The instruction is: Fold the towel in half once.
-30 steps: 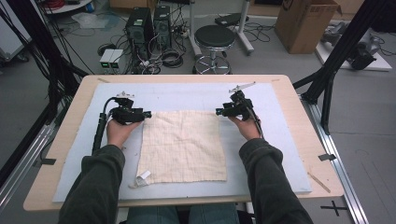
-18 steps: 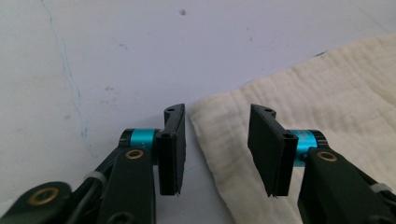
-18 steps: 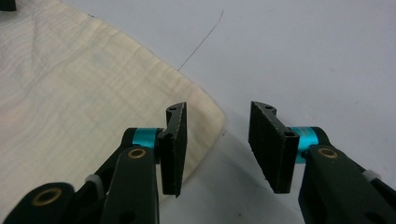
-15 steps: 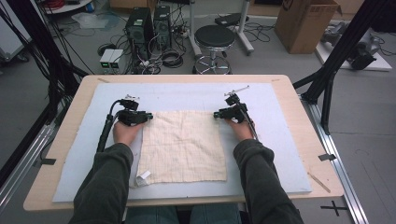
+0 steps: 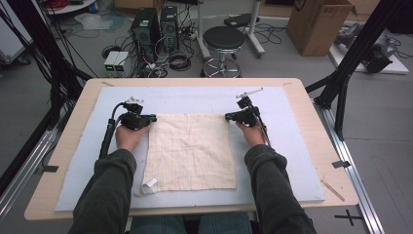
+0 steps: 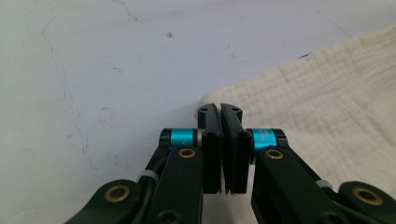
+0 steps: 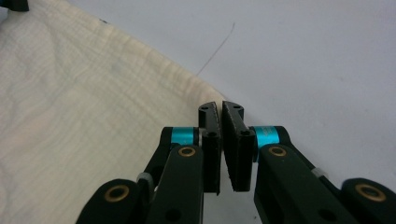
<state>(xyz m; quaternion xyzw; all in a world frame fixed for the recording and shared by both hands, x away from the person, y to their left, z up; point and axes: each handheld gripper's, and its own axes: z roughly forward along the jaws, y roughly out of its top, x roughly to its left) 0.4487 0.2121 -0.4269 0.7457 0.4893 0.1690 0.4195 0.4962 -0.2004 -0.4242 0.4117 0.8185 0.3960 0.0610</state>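
A wooden table is carrying one pale blue mat that is covering most of its top. On the mat, one cream, square cloth is lying flat at the middle, reaching from between the two hands back toward the near edge; a small white tag is sticking out at its near left corner. There is no container on the table.

Two sleeved forearms are coming in from the near side, each hand holding one gripper. The left gripper is sitting at the cloth's far left corner, and the right gripper at its far right corner, both low on the mat and pointing inward toward each other.

The jaws of both have just been closing. In the left gripper view, the left gripper is standing with its jaws pressed nearly together, tips right at the rounded cloth corner; the fabric edge is passing under them, though a pinched fold cannot be made out. In the right gripper view, the right gripper is likewise drawn shut to a thin slit, tips at the cloth corner.
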